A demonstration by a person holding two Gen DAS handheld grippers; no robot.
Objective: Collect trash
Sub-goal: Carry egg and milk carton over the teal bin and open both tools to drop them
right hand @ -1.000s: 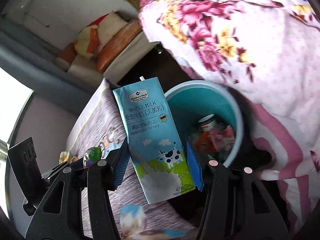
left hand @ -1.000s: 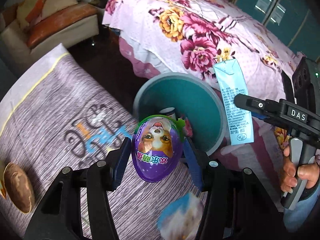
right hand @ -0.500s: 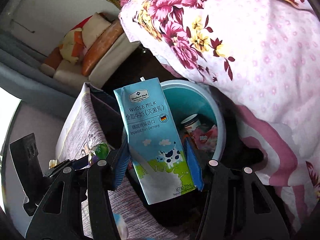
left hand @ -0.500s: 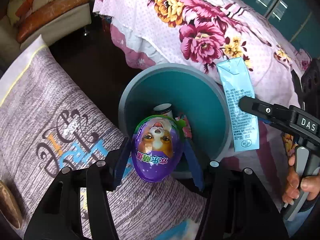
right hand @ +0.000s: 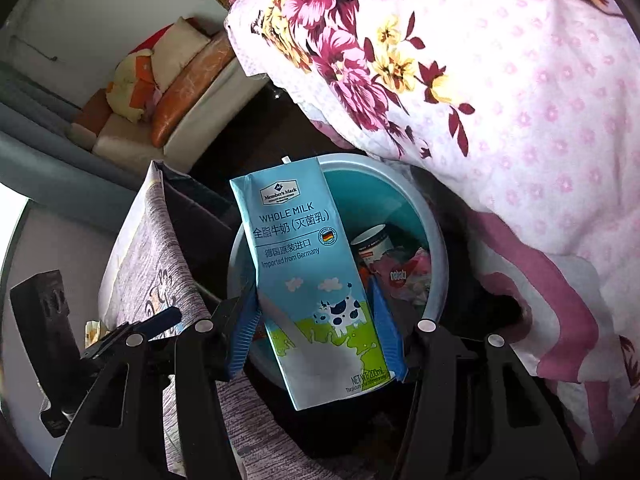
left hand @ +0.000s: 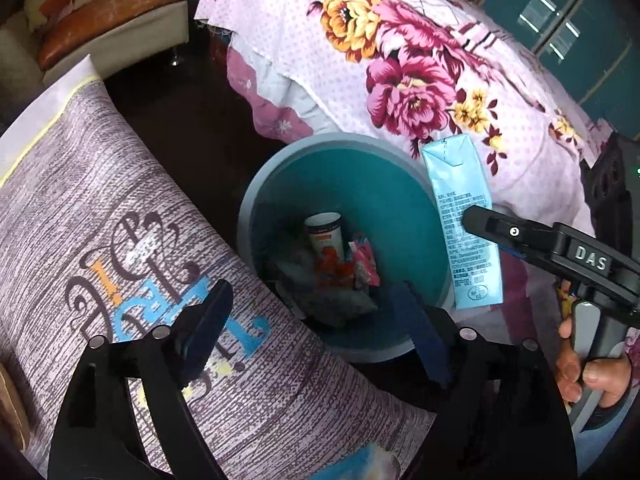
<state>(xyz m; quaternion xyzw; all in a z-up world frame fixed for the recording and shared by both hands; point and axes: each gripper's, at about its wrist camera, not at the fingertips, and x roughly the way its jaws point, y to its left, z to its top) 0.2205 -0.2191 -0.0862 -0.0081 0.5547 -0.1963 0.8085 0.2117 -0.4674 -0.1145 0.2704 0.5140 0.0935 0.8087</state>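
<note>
From the left wrist, the left gripper [left hand: 308, 332] is hanging over the teal bin [left hand: 256, 208], its jaws opening with nothing between them (ready for more trash). From the right wrist, the right gripper [right hand: 316, 330] is clamping the milk carton [right hand: 308, 272] above the bin, presumably for dropping.

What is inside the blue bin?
The bin holds a small white and orange cup, red and pink wrappers and something grey below them. The bottom is covered by this trash, and the milk carton hides part of the bin from the right.
</note>
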